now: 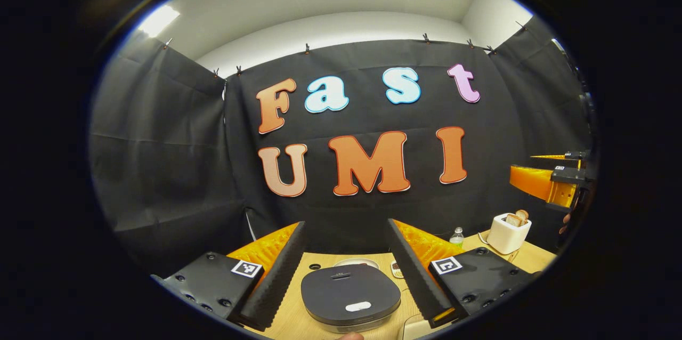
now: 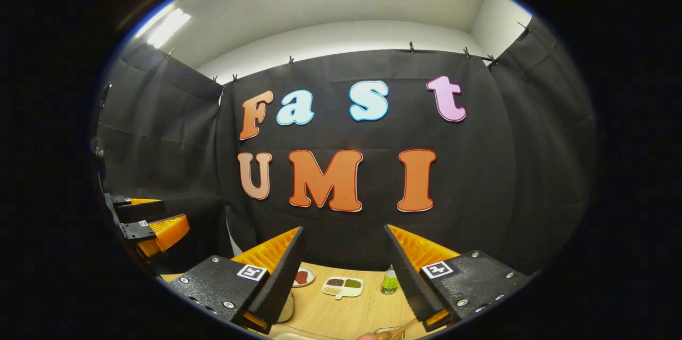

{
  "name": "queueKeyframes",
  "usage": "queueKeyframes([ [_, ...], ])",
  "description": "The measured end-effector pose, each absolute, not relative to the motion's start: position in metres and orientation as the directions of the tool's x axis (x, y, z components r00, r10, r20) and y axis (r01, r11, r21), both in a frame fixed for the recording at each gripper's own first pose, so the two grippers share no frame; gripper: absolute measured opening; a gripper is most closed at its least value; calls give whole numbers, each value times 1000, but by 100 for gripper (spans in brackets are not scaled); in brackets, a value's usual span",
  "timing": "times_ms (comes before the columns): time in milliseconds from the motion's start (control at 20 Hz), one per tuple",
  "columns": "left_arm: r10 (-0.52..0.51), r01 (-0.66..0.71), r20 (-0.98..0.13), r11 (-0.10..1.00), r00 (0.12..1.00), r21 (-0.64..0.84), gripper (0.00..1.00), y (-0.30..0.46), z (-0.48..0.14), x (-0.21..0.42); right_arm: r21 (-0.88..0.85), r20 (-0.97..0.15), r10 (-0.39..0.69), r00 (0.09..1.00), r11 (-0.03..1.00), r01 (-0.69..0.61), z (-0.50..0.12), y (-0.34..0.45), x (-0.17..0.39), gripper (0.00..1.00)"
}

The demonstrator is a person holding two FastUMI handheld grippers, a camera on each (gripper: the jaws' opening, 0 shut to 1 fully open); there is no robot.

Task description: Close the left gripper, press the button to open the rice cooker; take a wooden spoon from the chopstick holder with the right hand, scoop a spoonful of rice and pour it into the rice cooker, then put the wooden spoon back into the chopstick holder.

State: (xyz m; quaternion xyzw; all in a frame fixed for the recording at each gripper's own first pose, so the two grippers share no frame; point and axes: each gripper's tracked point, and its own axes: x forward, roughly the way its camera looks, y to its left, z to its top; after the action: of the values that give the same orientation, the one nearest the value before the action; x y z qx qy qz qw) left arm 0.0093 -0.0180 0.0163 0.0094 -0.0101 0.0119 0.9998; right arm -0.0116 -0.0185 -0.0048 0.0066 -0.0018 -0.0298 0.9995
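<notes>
- The left claw (image 1: 346, 270) stands wide open with nothing between its fingers, raised above the near edge of the light wooden desk (image 1: 525, 260).
- Directly ahead of it on the desk sits the dark grey, rounded rice cooker (image 1: 350, 294), lid down; the pale oval button (image 1: 358, 306) lies on the lid's near side, so it faces the claw, which must shut first to press it.
- On the far right of that desk are a white toaster (image 1: 509, 233) holding bread slices and, beside it, a small clear bottle (image 1: 456, 237).
- The right claw (image 2: 345, 276) is likewise spread open and holds nothing, hovering above the desk.
- Beyond it are a white divided dish of grains (image 2: 342, 286), a small round plate (image 2: 302, 277) to its left and a green bottle (image 2: 390, 281) to its right.
- At the near edge a wooden spoon's handle (image 2: 397, 332) seems to show; I cannot make out the chopstick holder clearly.
- By my judgement the task is just beginning: lid closed, spoon untouched.
</notes>
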Motion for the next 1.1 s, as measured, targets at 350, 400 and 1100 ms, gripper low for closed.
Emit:
queueKeyframes([
  [350,41,-41,-1,999,999,17,93,-14,10,13,13,-1,-65,998,998,65,-8,-25,-10,91],
  [400,44,-44,-6,999,999,14,94,-14,9,14,14,-1,-67,998,998,67,-9,-27,-11,92],
  [1100,40,-41,-153,999,987,-1,42,-23,-36,24,43,-48,-82,995,996,84,-32,-42,-11,92],
])
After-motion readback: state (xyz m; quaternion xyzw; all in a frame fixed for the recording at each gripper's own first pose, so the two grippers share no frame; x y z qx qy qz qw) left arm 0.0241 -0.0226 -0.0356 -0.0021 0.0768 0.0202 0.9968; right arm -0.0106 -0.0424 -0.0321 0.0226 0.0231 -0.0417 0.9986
